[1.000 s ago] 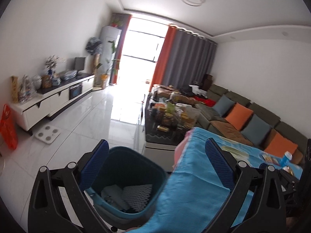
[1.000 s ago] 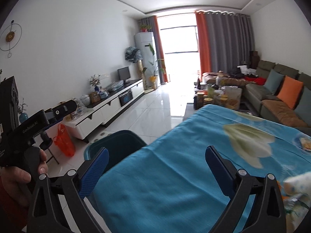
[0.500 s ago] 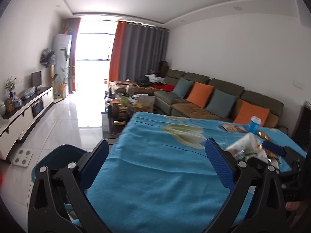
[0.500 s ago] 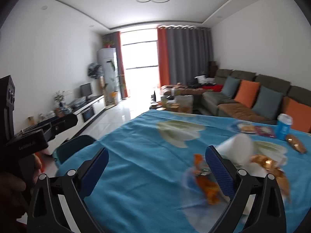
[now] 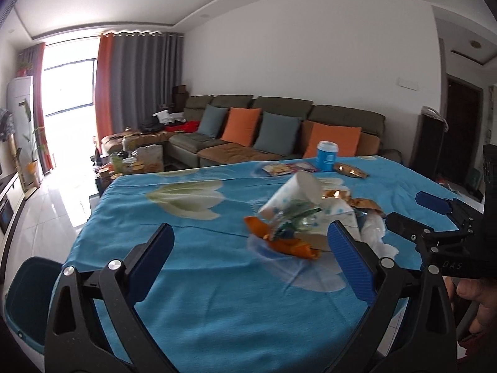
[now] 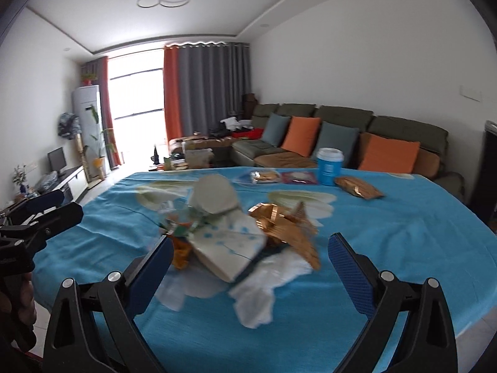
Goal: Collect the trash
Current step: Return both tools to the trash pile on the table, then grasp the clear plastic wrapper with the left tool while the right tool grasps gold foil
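Both my left gripper (image 5: 248,261) and my right gripper (image 6: 250,259) have their jaws spread wide with nothing between them, so nothing is in hand at this moment. The trash is a heap near the middle of the blue-clothed bench (image 5: 192,279): a tipped paper cup (image 5: 295,191), an orange wrapper (image 5: 279,242), crumpled gold foil (image 6: 285,227), a flattened paper packet (image 6: 230,245) and white tissue (image 6: 267,283), all touching or overlapping. Farther back lie a gold snack bag (image 6: 357,189), flat packets (image 6: 282,176) and an upright blue cup (image 6: 329,166). The teal bin (image 5: 28,301) stands at the bench's near left corner; its contents are hidden. I judge most of the collecting remains.
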`<move>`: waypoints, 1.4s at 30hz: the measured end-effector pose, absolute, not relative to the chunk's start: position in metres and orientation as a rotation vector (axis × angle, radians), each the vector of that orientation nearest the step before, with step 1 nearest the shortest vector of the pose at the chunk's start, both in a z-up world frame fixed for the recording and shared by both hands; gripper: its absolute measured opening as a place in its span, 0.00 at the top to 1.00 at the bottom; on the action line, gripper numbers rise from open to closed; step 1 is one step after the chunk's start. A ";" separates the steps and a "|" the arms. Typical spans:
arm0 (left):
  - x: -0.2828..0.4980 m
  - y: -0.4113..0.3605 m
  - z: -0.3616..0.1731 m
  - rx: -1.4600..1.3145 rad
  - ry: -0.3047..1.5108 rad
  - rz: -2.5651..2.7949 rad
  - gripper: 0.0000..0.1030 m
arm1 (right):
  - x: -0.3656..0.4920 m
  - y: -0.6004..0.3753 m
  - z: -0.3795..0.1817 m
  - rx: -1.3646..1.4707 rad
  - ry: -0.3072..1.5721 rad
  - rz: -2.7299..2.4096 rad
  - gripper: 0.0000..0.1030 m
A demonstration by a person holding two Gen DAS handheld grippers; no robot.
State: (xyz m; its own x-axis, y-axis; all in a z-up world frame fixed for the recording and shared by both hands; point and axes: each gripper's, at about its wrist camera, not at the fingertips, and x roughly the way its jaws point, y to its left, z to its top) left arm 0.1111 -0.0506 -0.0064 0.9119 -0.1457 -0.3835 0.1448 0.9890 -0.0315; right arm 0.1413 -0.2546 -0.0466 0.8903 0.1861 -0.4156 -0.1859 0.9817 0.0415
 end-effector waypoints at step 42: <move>0.229 -0.104 -0.051 0.068 0.641 -0.235 0.06 | 0.212 -0.261 -0.074 -0.172 0.594 0.122 0.53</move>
State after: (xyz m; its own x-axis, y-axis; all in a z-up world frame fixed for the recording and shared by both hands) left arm 0.2290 -0.1042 -0.0506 0.7762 -0.1959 -0.5993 0.2375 0.9713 -0.0099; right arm 0.2117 -0.2609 -0.0736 0.8223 0.0649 -0.5653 -0.1638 0.9784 -0.1259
